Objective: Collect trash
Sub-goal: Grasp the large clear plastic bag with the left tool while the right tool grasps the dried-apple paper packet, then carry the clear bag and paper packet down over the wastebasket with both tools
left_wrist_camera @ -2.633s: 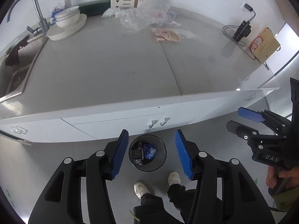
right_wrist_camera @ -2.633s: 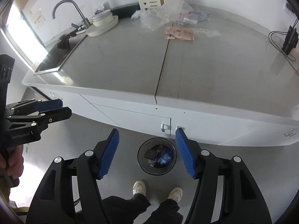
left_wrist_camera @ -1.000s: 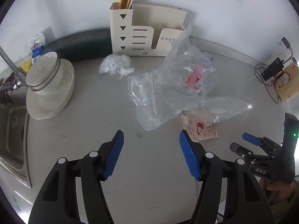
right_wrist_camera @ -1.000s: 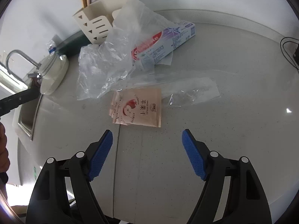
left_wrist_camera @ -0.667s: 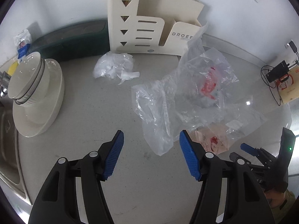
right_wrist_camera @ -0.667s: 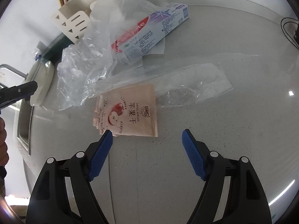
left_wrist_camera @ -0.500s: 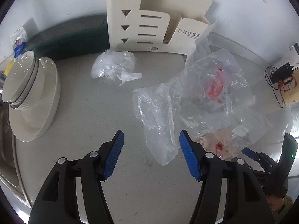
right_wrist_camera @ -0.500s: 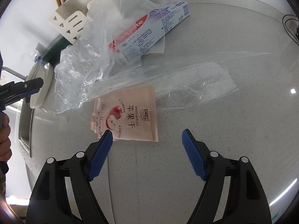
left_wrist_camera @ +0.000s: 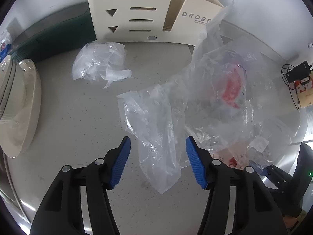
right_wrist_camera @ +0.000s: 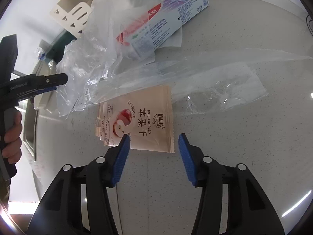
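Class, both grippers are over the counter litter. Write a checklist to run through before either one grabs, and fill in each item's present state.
1. Clear bag lies between the left gripper pads: ok; the jaws are closing, pads not yet on the plastic.
2. Dried apple packet lines up with the right gripper: ok; its near edge sits between the closing pads.
3. Packet free of other litter: not ok; a clear sheet overlaps its far edge.
4. Toothpaste box clear of the bag: not ok; the bag drapes over one end.
5. Grippers apart from each other: ok.
6. Bag empty: cannot tell.
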Available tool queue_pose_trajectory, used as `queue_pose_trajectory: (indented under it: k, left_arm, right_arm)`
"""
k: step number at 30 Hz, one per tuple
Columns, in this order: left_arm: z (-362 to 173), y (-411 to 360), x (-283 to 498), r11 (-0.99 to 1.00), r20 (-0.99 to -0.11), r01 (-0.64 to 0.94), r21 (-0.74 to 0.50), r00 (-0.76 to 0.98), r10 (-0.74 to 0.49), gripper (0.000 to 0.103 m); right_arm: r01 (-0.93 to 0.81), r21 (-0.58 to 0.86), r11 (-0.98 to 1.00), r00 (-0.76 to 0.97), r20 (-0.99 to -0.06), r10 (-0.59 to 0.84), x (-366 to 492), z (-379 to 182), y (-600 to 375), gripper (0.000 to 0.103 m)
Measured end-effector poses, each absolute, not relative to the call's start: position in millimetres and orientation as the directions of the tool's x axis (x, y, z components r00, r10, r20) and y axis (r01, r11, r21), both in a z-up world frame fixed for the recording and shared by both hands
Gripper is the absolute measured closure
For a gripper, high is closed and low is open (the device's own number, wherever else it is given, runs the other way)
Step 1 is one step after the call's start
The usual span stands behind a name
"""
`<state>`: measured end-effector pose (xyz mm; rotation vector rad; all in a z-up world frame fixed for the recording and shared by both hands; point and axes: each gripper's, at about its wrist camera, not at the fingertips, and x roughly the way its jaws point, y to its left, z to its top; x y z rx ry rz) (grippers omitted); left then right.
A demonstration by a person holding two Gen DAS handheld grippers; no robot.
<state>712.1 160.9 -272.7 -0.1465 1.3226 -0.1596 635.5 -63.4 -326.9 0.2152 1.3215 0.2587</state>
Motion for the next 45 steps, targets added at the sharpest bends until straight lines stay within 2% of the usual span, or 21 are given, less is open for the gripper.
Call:
queue_pose_trajectory:
  k: [3, 7, 10, 11, 27, 45]
  left_arm:
    - [-275.5, 159.0, 713.0, 0.976, -0.945, 0.031, -0.217, 0.243, -0.218, 0.060]
    - [-279.0, 153.5, 713.3, 0.972, -0.942, 0.053, -0.231, 0.237, -0.237, 0.084]
    - [-278.5, 148.1, 711.3, 0.970, -0.938, 0.073, -0.233, 0.245, -0.243, 0.093]
    - [-277.0, 147.6, 710.5, 0.970, -0.937, 0.078, -0.230, 0.250, -0.243, 0.095]
    - [-209.2, 163.9, 661.9, 0.976, -0.886, 0.036, -0.216, 0.412, -0.211, 0.098]
    - [-161.2, 144.2, 533.1, 0.965, -0.840, -0.170, -0.201, 0.537, -0.080, 0.099]
  right_arm:
    - [-0.069, 0.309, 0.949, 0.217, -0.924, 0.316, 634.2, -329.4, -63.8, 0.066]
    - [-0.072, 0.315, 0.946, 0.206, -0.924, 0.323, 632.0, -334.7, -66.4, 0.080]
    - [-0.069, 0.323, 0.944, 0.205, -0.921, 0.330, 630.7, -336.5, -68.4, 0.090]
    - [-0.069, 0.323, 0.944, 0.207, -0.921, 0.330, 629.9, -336.7, -69.0, 0.100]
    - [-0.158, 0.330, 0.931, 0.282, -0.888, 0.363, 602.1, -299.4, -78.0, 0.102]
    - [-0.391, 0.265, 0.882, 0.314, -0.862, 0.398, 546.2, -252.6, -96.8, 0.102]
